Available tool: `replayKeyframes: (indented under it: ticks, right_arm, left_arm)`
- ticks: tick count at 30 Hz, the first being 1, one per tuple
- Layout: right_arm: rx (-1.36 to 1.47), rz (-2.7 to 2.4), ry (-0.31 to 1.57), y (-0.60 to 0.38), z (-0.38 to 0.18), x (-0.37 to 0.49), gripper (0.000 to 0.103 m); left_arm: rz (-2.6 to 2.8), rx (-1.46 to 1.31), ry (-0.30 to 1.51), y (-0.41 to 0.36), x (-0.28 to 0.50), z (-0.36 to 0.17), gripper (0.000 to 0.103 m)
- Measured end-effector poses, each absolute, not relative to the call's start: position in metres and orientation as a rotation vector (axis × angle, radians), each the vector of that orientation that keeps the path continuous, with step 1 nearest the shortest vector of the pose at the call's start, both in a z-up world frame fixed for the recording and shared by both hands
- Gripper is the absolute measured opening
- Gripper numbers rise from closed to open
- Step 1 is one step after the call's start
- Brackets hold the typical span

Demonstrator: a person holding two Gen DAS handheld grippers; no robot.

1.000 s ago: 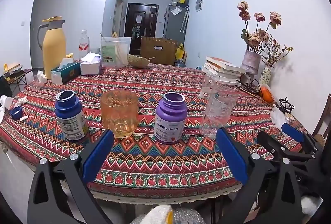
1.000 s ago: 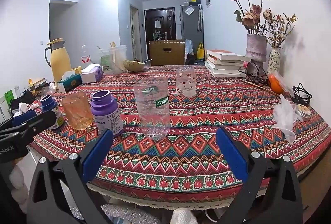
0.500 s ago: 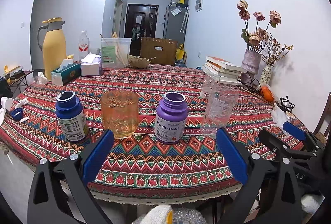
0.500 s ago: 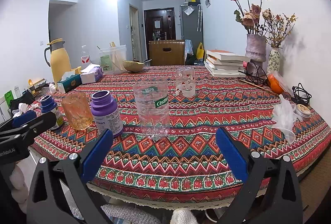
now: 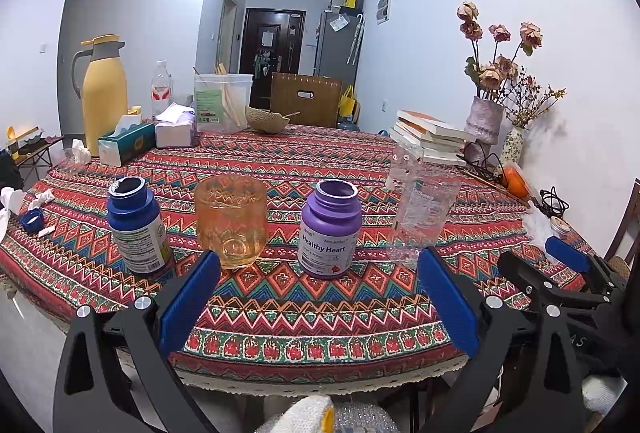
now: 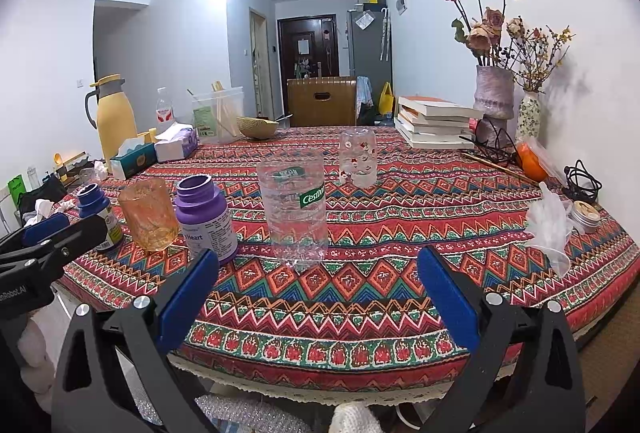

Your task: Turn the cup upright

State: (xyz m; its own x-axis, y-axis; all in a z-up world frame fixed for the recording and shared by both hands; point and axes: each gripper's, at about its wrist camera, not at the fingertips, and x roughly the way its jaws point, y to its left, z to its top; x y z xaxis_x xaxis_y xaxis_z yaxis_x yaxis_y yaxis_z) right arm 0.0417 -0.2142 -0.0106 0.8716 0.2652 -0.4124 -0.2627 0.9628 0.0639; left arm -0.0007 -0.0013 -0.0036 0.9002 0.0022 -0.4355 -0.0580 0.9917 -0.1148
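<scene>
The cup [image 6: 358,163] stands inverted behind a "Cestbon" bottle [image 6: 296,207] and "Healthy Heart" jar [image 5: 329,229]; both tools gape wide.

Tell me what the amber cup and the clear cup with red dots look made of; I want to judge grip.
Amber cup: apparently glass, translucent orange with a glossy, embossed wall and a thick-looking base; moulded plastic is possible. Clear cup with red dots: transparent and shiny, rim down, with a printed pattern; likely glass, though clear plastic cannot be ruled out. Both look smooth, so probably slippery.

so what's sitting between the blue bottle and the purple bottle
The orange glass cup stands between the blue bottle and the purple bottle, apart from both; clearest in the left wrist view.
</scene>
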Motion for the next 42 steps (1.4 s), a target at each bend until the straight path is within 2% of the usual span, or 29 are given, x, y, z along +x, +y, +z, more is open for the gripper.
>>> replayKeyframes:
  ticks: [42]
  right_arm:
    - [0.005, 0.275, 0.429, -0.2159, -0.0096, 0.0398, 0.096]
  left_arm:
    - [0.019, -0.137, 0.436, -0.0005, -0.0035, 0.0015, 0.096]
